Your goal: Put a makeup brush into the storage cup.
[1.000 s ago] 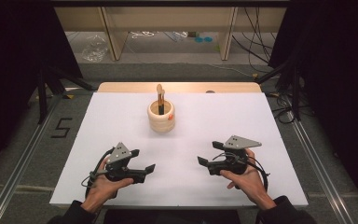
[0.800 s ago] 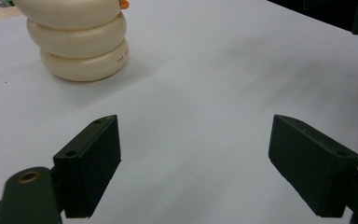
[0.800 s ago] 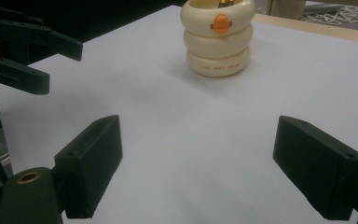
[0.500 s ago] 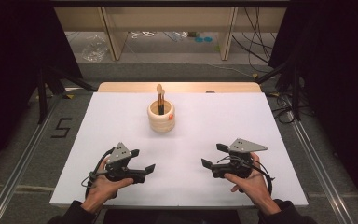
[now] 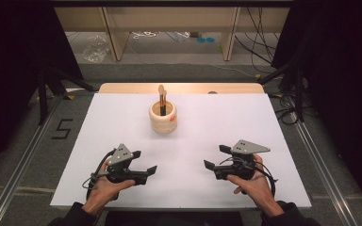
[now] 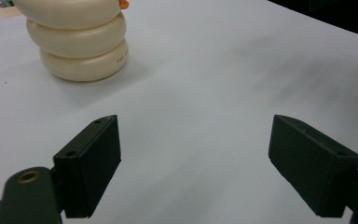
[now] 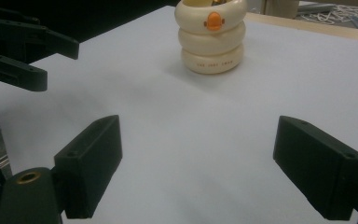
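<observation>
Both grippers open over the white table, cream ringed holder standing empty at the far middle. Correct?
Not quite: the holder is not empty. In the high view, slim utensils stand upright in it. The rest holds: the left gripper and right gripper are open over the white table.

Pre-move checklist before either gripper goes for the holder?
1. Left gripper open, nothing held: ok.
2. Right gripper open, nothing held: ok.
3. Holder upright on the table: ok.
4. Sticks stand in the holder, tops above its rim: ok.
5. Path from both grippers to the holder free: ok.
6. Number of sticks, and whether they sit loose: cannot tell.
</observation>
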`<action>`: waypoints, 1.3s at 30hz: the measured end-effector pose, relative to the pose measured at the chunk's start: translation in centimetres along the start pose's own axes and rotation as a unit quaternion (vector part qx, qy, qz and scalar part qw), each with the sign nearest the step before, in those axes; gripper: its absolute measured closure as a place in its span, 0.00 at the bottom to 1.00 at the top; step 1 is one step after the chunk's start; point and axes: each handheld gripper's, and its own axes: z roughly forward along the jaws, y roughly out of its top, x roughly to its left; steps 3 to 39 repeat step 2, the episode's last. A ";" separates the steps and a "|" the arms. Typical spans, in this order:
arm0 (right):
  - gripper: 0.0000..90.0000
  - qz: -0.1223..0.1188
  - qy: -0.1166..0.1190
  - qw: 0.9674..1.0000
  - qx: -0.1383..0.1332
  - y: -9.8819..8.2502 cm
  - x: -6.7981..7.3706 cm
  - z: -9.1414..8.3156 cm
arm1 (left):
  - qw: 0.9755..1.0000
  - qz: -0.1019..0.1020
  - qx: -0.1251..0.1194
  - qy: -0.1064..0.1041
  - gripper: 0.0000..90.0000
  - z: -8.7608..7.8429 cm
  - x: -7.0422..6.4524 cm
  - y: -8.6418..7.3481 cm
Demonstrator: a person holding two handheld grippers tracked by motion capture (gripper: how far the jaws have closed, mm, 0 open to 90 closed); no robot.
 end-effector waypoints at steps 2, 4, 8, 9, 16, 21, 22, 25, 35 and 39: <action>0.18 0.001 0.000 1.000 0.002 0.0 0.0 0.0 | 1.000 -0.001 0.000 0.000 0.18 0.1 0.0 0.0; 0.18 0.001 0.000 1.000 0.002 0.0 0.0 0.0 | 1.000 -0.001 0.000 0.000 0.18 0.1 0.0 0.0; 0.18 0.001 0.000 1.000 0.002 0.0 0.0 0.0 | 1.000 -0.001 0.000 0.000 0.18 0.1 0.0 0.0; 0.18 0.001 0.000 1.000 0.002 0.0 0.0 0.0 | 1.000 -0.001 0.000 0.000 0.18 0.1 0.0 0.0; 0.18 0.001 0.000 1.000 0.002 0.0 0.0 0.0 | 1.000 -0.001 0.000 0.000 0.18 0.1 0.0 0.0; 0.18 0.001 0.000 1.000 0.002 0.0 0.0 0.0 | 1.000 -0.001 0.000 0.000 0.18 0.1 0.0 0.0; 0.18 0.001 0.000 1.000 0.002 0.0 0.0 0.0 | 1.000 -0.001 0.000 0.000 0.18 0.1 0.0 0.0; 0.18 0.001 0.000 1.000 0.002 0.0 0.0 0.0 | 1.000 -0.001 0.000 0.000 0.18 0.1 0.0 0.0; 0.18 0.001 0.000 1.000 0.002 0.0 0.0 0.0 | 1.000 -0.001 0.000 0.000 0.18 0.1 0.0 0.0; 0.18 0.001 0.000 1.000 0.002 0.0 0.0 0.0 | 1.000 -0.001 0.000 0.000 0.18 0.1 0.0 0.0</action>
